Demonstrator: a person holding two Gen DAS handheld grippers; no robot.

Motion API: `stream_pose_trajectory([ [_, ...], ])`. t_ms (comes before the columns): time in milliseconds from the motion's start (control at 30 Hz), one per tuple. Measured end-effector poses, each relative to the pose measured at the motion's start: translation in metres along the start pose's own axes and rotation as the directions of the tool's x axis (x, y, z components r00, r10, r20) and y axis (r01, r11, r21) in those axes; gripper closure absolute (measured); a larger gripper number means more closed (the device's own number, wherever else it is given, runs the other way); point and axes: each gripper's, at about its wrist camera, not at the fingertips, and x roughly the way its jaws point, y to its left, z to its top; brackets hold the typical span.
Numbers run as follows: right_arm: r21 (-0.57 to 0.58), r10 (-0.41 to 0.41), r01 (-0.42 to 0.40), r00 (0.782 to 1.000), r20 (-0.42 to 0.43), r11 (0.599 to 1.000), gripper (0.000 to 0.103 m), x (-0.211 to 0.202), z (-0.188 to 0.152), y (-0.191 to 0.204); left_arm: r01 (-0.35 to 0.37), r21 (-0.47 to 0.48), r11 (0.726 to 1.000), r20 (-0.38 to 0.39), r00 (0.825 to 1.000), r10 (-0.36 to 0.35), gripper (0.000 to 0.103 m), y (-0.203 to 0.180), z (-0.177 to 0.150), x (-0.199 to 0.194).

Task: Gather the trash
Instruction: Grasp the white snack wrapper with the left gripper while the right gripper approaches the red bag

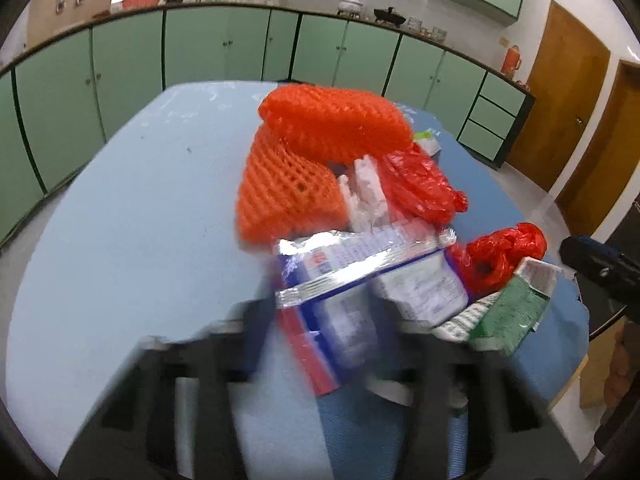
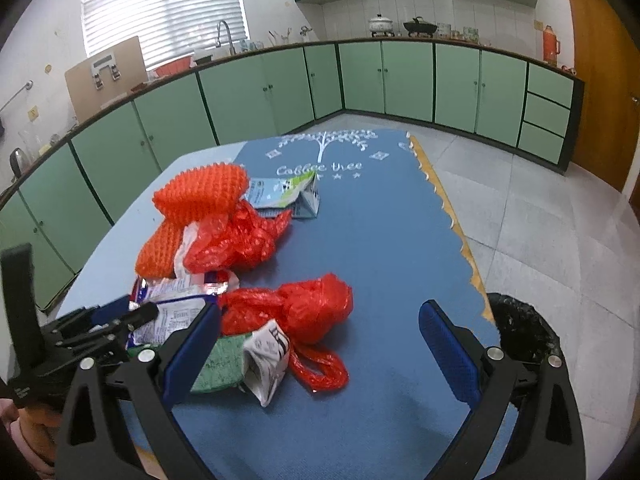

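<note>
Left gripper point(image 2: 132, 320) clamps a foil snack wrapper point(image 1: 340, 276) at the trash pile's edge on the counter point(image 2: 392, 240); right gripper point(image 2: 320, 340) gapes wide above a red plastic bag point(image 2: 304, 304).

The right gripper point(image 2: 320, 344) has a black frame with triangular cut-outs, silver round screws near each finger's base, and blue textured pads point(image 2: 448, 352) on the inner finger faces. The left gripper point(image 2: 120, 320), seen beside it, is black too, with blue on its fingers. Below it shows skin and a pink sleeve point(image 2: 16, 440).
</note>
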Motion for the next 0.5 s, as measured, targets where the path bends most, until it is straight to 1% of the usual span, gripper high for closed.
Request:
stream_pose_trajectory([
  [100,0.005,0.002,-0.002,1.0,-0.004,1.0,0.006,0.001,-0.003,-0.001,0.004,0.0,1.0,0.0,1.0,-0.004,0.102,-0.002,0.001,-0.002],
  [300,0.022,0.005,-0.005,1.0,-0.003,1.0,0.006,0.0,-0.006,-0.005,0.003,0.001,1.0,0.045,0.999,-0.003,0.103,-0.002,0.006,-0.016],
  [400,0.026,0.004,-0.004,1.0,-0.001,1.0,0.006,-0.001,-0.005,-0.006,-0.013,-0.012,1.0,0.093,0.996,0.014,0.103,-0.001,0.011,-0.031],
  [500,0.029,-0.006,0.006,1.0,0.006,1.0,0.006,0.0,-0.003,-0.009,-0.035,-0.032,0.999,0.155,0.987,0.04,0.103,0.003,0.019,-0.05],
])
